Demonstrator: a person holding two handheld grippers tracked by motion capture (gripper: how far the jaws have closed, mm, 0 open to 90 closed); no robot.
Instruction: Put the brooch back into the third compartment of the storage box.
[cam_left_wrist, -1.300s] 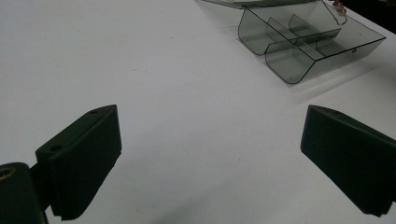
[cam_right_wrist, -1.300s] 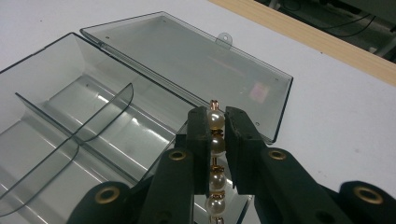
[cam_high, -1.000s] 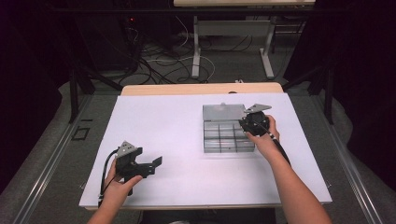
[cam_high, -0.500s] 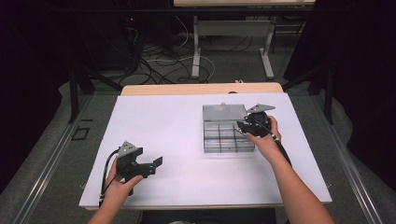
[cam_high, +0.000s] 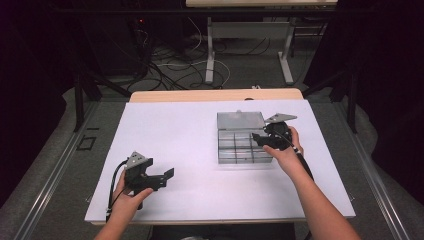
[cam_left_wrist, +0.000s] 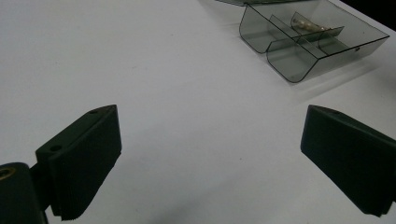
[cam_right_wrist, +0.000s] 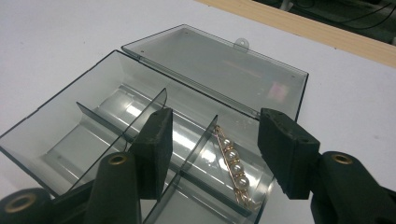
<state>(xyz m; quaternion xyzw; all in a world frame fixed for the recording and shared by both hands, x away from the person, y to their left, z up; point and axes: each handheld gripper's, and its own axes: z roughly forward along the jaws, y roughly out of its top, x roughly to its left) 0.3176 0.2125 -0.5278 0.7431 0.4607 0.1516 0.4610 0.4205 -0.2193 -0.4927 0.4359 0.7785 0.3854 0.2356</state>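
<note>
- Change since the earlier frames: the right claw (cam_high: 261, 139) had shifted slightly leftward, further over the box; the left claw (cam_high: 169, 175) had kept its place.
- Worktop (cam_high: 170, 135): white surface with a strip of bare wood along its far edge.
- Compartment box (cam_right_wrist: 84, 135): smoky clear plastic, on the right half of the worktop, its lid (cam_right_wrist: 219, 65) swung fully open and lying flat on the far side; interior split by dividers.
- Pearl clasp (cam_right_wrist: 232, 165): a short gold-toned bar set with a row of small pearls, lying in one compartment of the box, at the end nearest the right claw's right-hand jaw.
- Right claw: held in the right hand (cam_high: 285, 156), poised above the box's right side; jaws stood apart with nothing between them, straddling a divider and the pearl clasp's compartment in the right gripper view.
- Left claw: held in the left hand (cam_high: 131, 197) near the front-left of the worktop, well apart from the box; jaws stood wide apart and empty, pointing toward the box across bare surface.
</note>
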